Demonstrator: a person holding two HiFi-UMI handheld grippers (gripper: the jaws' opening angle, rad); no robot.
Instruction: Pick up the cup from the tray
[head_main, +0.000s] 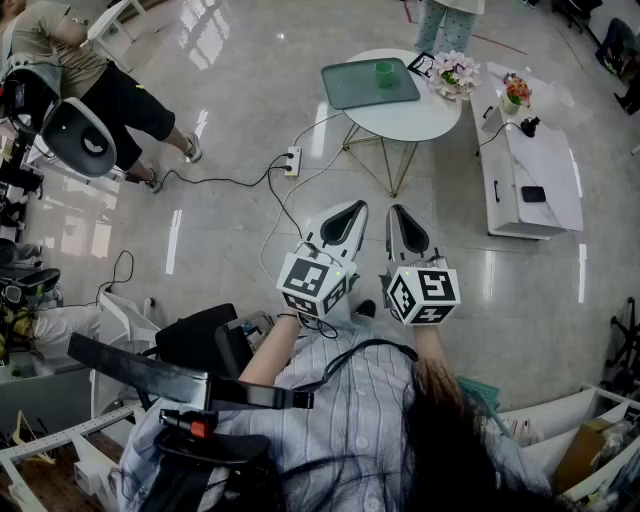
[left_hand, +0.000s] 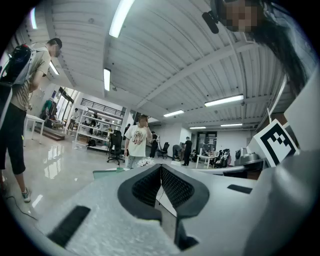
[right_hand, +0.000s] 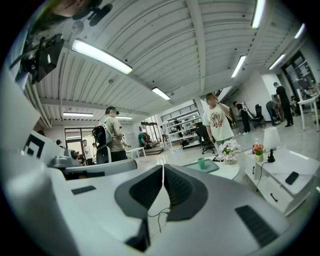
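The cup (head_main: 385, 72) is a small green one, upright on a green tray (head_main: 355, 90). The tray lies on the left part of a round white table (head_main: 415, 120) with thin gold legs, at the far side of the room from the person. A bunch of pale pink flowers (head_main: 455, 72) stands just beside the tray on the same table.

To the right of the table is a long, low white cabinet (head_main: 540, 165). It carries a dark phone (head_main: 533, 194) and a small pot of red and yellow flowers (head_main: 515, 92).

The floor (head_main: 230, 90) is pale, glossy stone that mirrors the ceiling lights. A white power strip (head_main: 292, 160) lies on it near the table, with cables trailing off. A person in dark shorts (head_main: 120, 95) stands at the upper left.

Both grippers are held low and close together in front of the person, well apart from the table. The left gripper (head_main: 350, 215) has its fingers closed tip to tip with nothing between them. The right gripper (head_main: 402, 222) likewise has its fingers pressed together and empty.

The gripper views show a ribbed white ceiling with long strip lights, shelving, office chairs and several people standing further back.
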